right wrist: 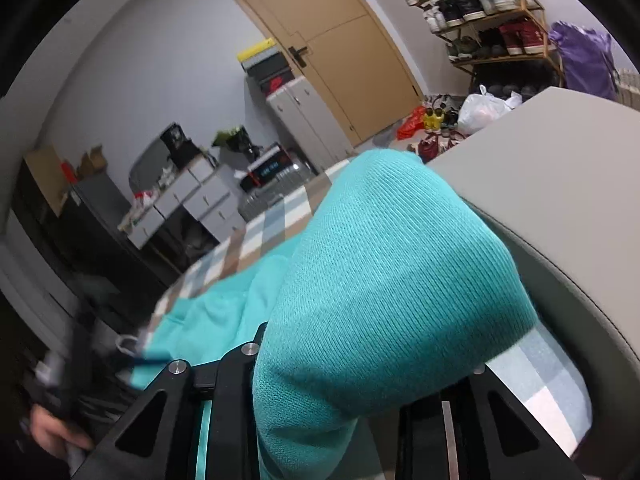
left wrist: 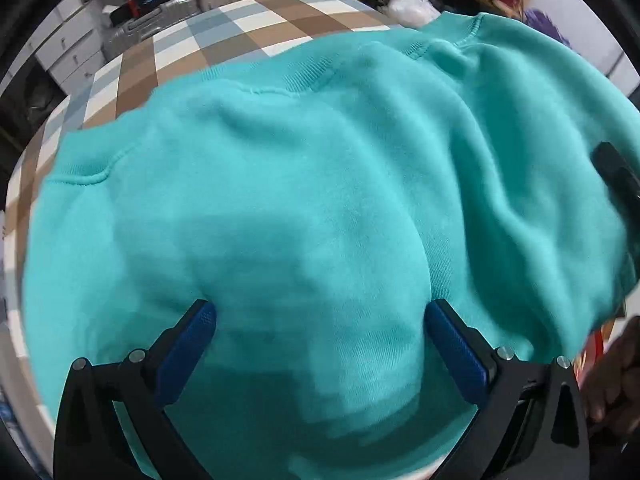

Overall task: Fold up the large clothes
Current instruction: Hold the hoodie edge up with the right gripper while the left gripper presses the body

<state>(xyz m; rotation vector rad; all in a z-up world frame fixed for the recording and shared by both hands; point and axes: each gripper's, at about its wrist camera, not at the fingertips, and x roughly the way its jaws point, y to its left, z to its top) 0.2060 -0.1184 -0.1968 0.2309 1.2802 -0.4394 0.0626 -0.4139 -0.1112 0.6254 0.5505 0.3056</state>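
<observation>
A large teal sweatshirt (left wrist: 320, 184) lies spread on a checkered bed cover (left wrist: 224, 28), filling the left wrist view. My left gripper (left wrist: 320, 316) is open, its blue-padded fingers (left wrist: 192, 340) wide apart just above the cloth and holding nothing. My right gripper (right wrist: 332, 392) is shut on a bunched fold of the same sweatshirt (right wrist: 384, 272), which hides its fingertips. Part of the right gripper (left wrist: 616, 176) shows at the right edge of the left wrist view, by the cloth's edge.
A grey headboard or cushion (right wrist: 560, 184) rises to the right of the held cloth. Beyond the bed stand a suitcase (left wrist: 152, 20), drawers (right wrist: 192, 200), a shoe rack (right wrist: 488, 20), bags on the floor (right wrist: 484, 108) and a door (right wrist: 332, 44).
</observation>
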